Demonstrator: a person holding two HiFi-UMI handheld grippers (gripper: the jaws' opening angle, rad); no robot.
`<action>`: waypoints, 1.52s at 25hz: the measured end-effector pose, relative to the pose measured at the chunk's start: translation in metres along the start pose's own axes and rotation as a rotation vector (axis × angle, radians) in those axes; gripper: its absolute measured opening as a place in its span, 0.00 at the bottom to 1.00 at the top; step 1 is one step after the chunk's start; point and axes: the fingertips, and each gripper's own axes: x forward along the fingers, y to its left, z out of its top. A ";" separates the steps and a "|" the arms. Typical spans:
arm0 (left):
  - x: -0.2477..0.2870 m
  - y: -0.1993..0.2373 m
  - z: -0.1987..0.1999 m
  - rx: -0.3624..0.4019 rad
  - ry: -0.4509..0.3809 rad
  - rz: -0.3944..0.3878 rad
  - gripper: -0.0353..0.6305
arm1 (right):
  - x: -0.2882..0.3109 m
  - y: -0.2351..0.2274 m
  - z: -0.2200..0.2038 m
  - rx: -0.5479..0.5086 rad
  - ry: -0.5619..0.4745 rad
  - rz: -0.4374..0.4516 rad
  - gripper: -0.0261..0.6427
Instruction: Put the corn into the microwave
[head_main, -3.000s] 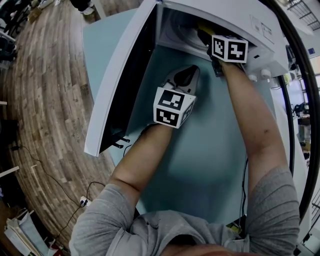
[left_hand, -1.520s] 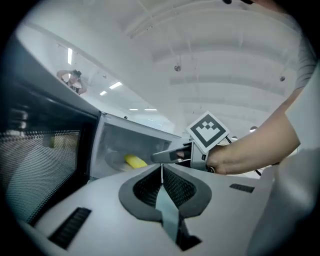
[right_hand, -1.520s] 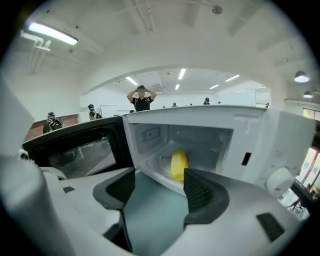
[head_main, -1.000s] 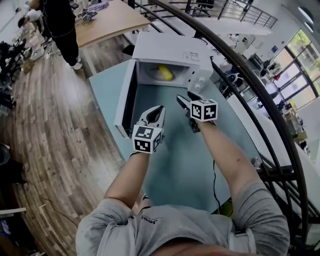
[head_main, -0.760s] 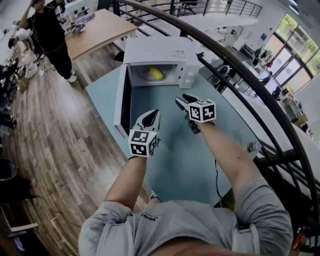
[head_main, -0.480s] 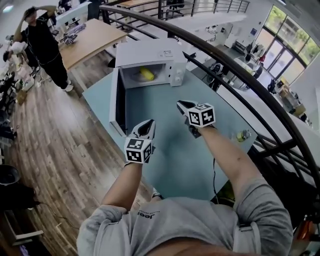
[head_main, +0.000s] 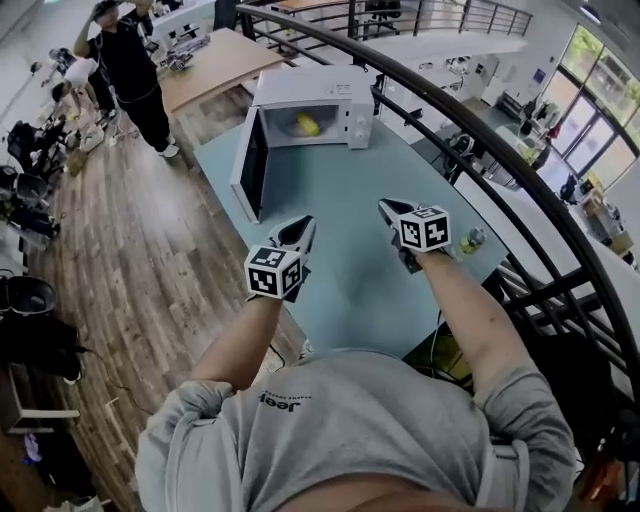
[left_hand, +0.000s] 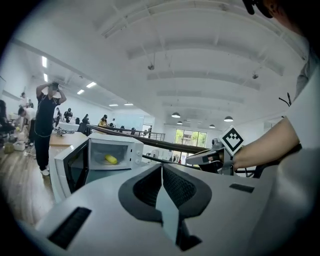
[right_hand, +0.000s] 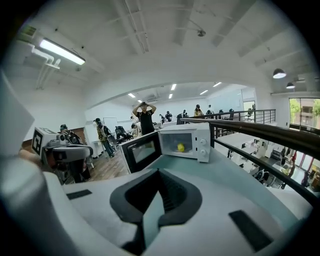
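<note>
**Setting:** open hall with a wooden floor (head_main: 120, 260) and a black railing (head_main: 480, 110) curving past a teal table (head_main: 370, 190). A bystander (head_main: 135, 65) is standing at the far left with arms raised.

**Item 1, microwave (head_main: 310, 92):** sitting at the table's far end, with its door (head_main: 250, 165) hanging wide open to the left.

**Item 2, corn (head_main: 308, 124):** lying loose inside the microwave cavity, with nothing touching it. Both gripper views are showing it as a small yellow shape on the cavity floor.

**Item 3, right gripper (head_main: 392, 208):** jaws lying together with nothing between them, where a second ago they were standing wide apart. Three seconds ago this gripper was reaching into the cavity. It is now hovering over the near part of the table, well apart from the microwave.

**Item 4, left gripper (head_main: 300, 230):** jaws closed and empty. It has likewise drawn back from beside the door toward the near edge of the table.

**Assessment:** the corn is resting where the task wants it and both hands are pulling away, so the placing step is looking complete. The door is staying open, though the task is not asking for it to be closed.
</note>
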 end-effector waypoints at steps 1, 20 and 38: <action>-0.006 -0.008 0.004 0.018 0.003 0.002 0.09 | -0.010 0.001 -0.001 -0.001 -0.006 0.003 0.07; -0.125 -0.146 0.030 0.150 -0.026 0.092 0.09 | -0.151 0.073 -0.014 -0.147 -0.060 0.147 0.07; -0.162 -0.130 0.041 0.118 -0.086 0.049 0.09 | -0.190 0.094 -0.017 -0.092 -0.130 0.136 0.07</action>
